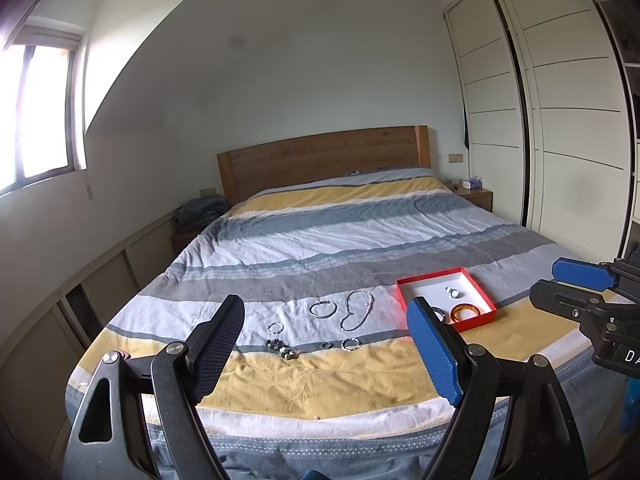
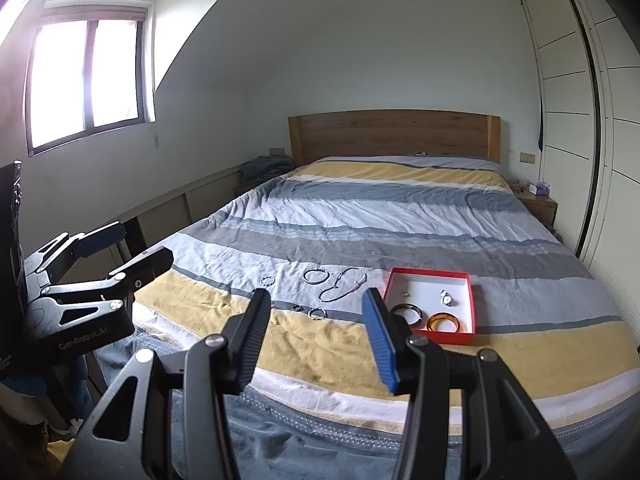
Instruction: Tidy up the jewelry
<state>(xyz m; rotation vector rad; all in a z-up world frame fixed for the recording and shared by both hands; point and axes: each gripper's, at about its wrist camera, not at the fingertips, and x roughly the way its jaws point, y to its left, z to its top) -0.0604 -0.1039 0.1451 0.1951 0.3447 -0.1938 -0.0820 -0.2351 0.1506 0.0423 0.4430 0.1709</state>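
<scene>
Both tongs, the left gripper (image 1: 326, 350) and right gripper (image 2: 316, 336), gape empty; ahead, the necklace (image 2: 342, 286) looks light, limp, probably slippery: pinch its chain mid-loop.

The dark bangle (image 1: 439, 313) is half hidden behind the left gripper's blue finger (image 1: 434, 356), at four o'clock.

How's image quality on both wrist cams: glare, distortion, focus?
Left wrist: window blown out, fisheye bends the wardrobe, jewelry on the bed sharp. Right wrist: window overexposed with flare, corners dark, red box and bangles crisp.
</scene>
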